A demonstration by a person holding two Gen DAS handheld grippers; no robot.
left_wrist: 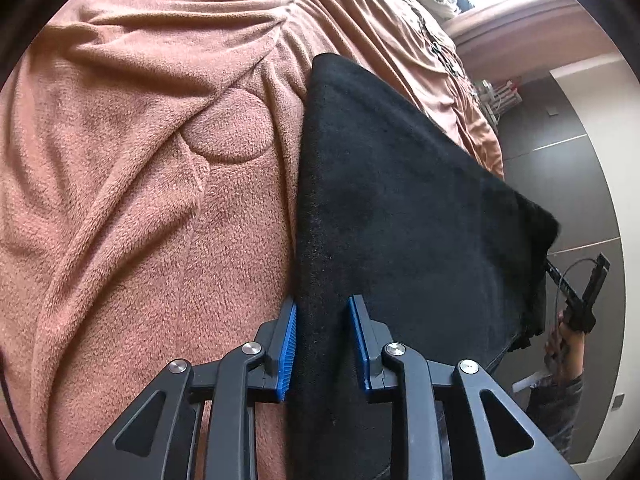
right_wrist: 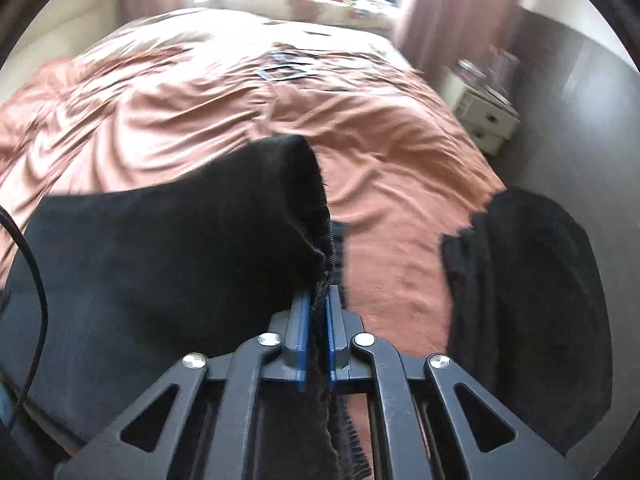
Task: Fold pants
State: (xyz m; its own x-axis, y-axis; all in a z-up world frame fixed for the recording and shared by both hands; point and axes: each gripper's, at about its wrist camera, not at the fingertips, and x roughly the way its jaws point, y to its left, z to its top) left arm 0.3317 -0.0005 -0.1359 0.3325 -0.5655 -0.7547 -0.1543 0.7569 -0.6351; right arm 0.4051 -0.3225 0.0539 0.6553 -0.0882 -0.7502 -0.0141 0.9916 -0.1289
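A: Where are the black fleece pants (left_wrist: 408, 200) lying right now?

B: They are stretching across the bed, over the rumpled salmon-pink plush blanket (left_wrist: 132, 184), with one end hanging off the bed's edge towards the grey tiled floor (left_wrist: 560, 128).

A: And the left tool (left_wrist: 322, 344)?

B: Its blue ribbed pads (left_wrist: 286, 350) are sitting narrow, with a thick fold of the black fabric running between them. The left pad is lying against the fold's edge; whether the right one is pressing I cannot tell.

A: What about the right tool (right_wrist: 318, 340)?

B: It is pinching a ribbed hem edge of the pants (right_wrist: 168, 264), the pads nearly together with only the cloth between. The leg opening is gaping just above the tool, lifted off the blanket (right_wrist: 240, 112).

A: Anything else nearby?

B: A second dark bundle of cloth (right_wrist: 528, 300) is sitting at the bed's right edge, and a white bedside cabinet (right_wrist: 486, 116) is standing beyond. That view is blurred.
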